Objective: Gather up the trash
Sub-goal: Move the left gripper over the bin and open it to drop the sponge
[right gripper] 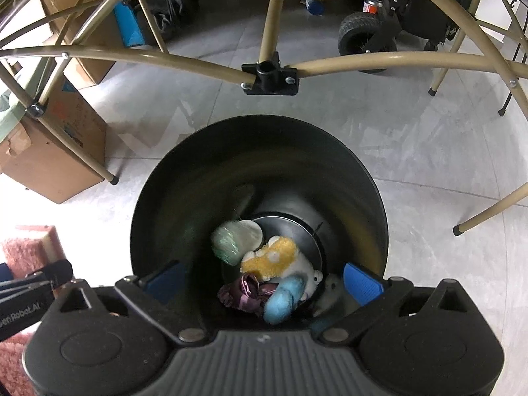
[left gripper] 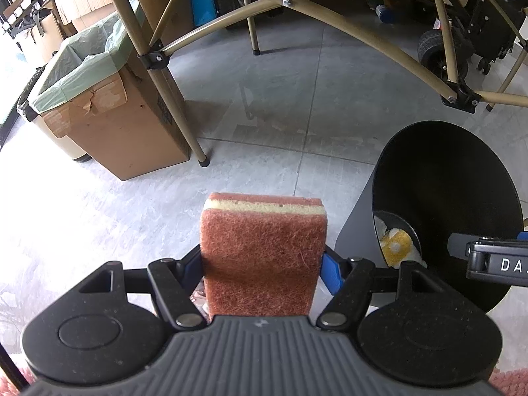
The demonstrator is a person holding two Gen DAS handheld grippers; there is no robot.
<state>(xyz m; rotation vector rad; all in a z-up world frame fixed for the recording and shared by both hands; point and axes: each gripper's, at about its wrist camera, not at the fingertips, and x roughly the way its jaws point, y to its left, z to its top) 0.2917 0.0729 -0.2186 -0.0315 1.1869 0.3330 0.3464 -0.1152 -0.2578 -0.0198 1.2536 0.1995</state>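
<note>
My left gripper [left gripper: 262,264] is shut on a pink scouring sponge [left gripper: 262,250] with a yellow middle layer, held above the floor to the left of the black trash bin [left gripper: 363,217]. My right gripper [right gripper: 264,280] is open and empty, its blue pads [right gripper: 361,283] spread wide right over the mouth of the bin [right gripper: 165,191]. Inside the bin lie a yellow-and-white plush [right gripper: 274,257], a blue item [right gripper: 283,297], a purple cloth [right gripper: 244,293] and a blurred pale green cup [right gripper: 231,241]. The right gripper's edge shows in the left wrist view [left gripper: 495,260].
A cardboard box [left gripper: 115,132] lined with a green bag stands at the left, behind a tan table leg [left gripper: 175,99]. Tan folding-frame tubes [right gripper: 165,56] cross above the bin. A wheeled black machine [right gripper: 366,36] sits at the back right. A pink rug [right gripper: 19,254] lies at the left.
</note>
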